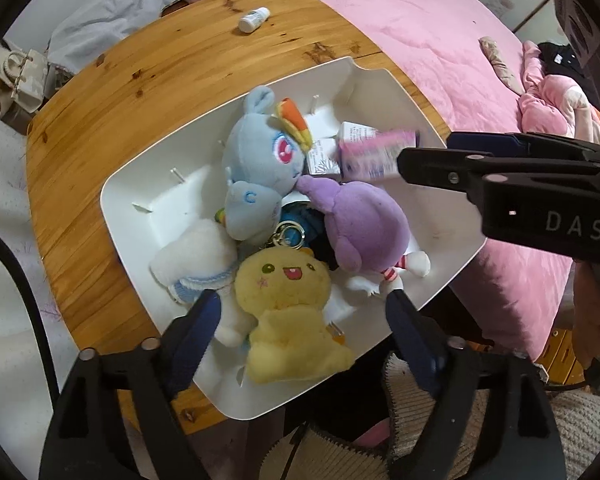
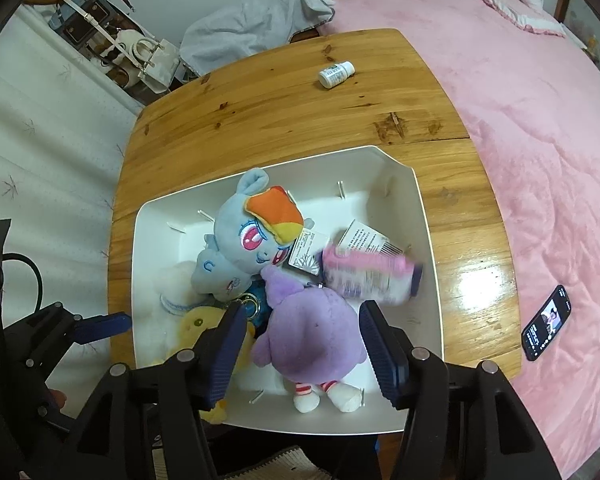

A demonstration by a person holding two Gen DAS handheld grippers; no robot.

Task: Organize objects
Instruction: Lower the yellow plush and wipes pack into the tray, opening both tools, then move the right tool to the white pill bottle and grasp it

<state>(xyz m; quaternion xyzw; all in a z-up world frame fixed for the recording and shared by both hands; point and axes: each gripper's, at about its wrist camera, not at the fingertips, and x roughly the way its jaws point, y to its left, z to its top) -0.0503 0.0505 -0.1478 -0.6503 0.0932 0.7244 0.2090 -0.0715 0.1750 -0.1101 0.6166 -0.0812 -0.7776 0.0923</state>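
Observation:
A white tray [image 1: 140,176] [image 2: 428,216] on the wooden table [image 1: 112,112] holds a blue pony plush [image 1: 260,148] [image 2: 244,236], a purple plush [image 1: 364,224] [image 2: 312,332], a yellow plush [image 1: 288,308] [image 2: 196,328], a white plush [image 1: 196,256] and small boxes. A pink and white box [image 1: 374,154] [image 2: 368,276] is blurred in the tray, just beyond my right gripper's tips. My left gripper [image 1: 304,312] is open above the yellow plush. My right gripper [image 2: 304,320] is open above the purple plush and also shows in the left wrist view [image 1: 424,160].
A small white bottle [image 1: 254,19] [image 2: 336,74] lies on the far part of the table. A phone [image 2: 546,322] lies on the table's right edge. A pink bed [image 2: 540,120] borders the table. Grey cloth [image 2: 252,20] and bags [image 2: 140,56] lie behind.

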